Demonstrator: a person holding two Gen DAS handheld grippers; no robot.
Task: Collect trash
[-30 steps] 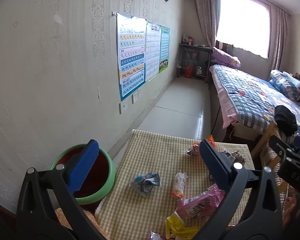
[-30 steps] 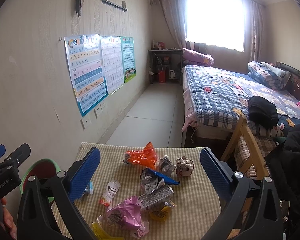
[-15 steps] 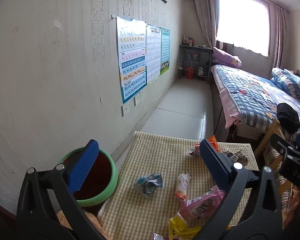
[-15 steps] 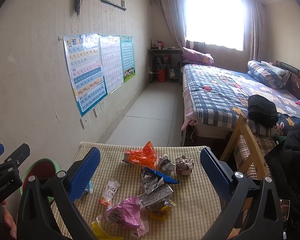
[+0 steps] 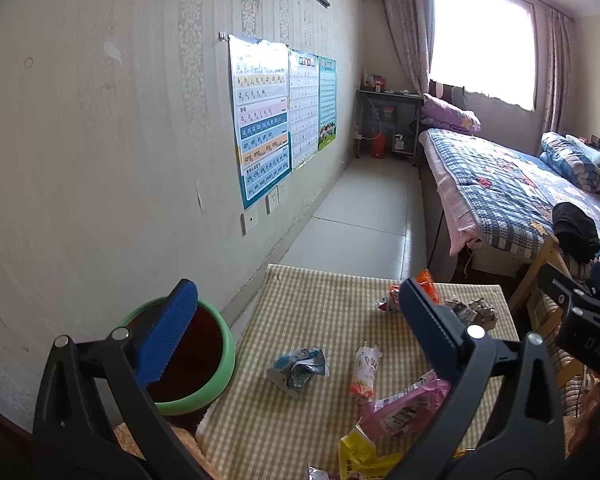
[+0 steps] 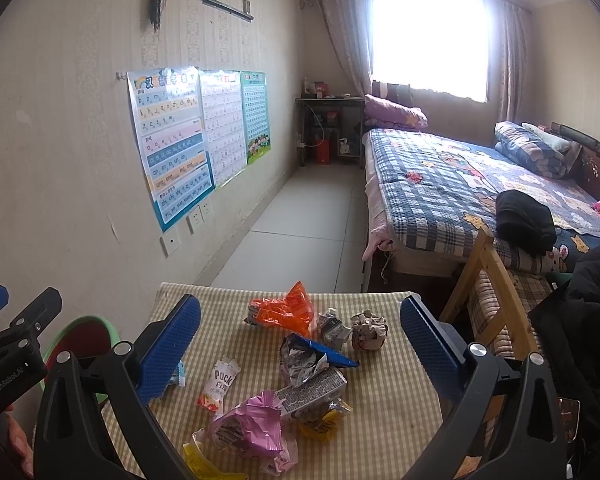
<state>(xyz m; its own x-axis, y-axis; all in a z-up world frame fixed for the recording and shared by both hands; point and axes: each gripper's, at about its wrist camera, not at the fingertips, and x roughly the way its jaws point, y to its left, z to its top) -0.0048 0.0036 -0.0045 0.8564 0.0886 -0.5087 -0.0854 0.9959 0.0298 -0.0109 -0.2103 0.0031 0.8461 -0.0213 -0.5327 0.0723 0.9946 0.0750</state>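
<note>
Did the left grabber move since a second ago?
Yes. The left gripper has eased forward and slightly left: the wall posters look a bit nearer and the green bin sits further right in its view.

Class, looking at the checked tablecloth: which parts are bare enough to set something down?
Bare: the tablecloth strip right of the crumpled paper ball, and the far left corner behind the orange wrapper. Crowded: the middle, around the pink wrapper.

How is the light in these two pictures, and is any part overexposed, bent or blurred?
Left wrist view: the window is blown out white; the wall posters stay readable; fisheye bends the wall and darkens the corners. Right wrist view: the window glares more strongly and hazes the curtains; the wrappers on the checked table are sharp, with soft shadows.
</note>
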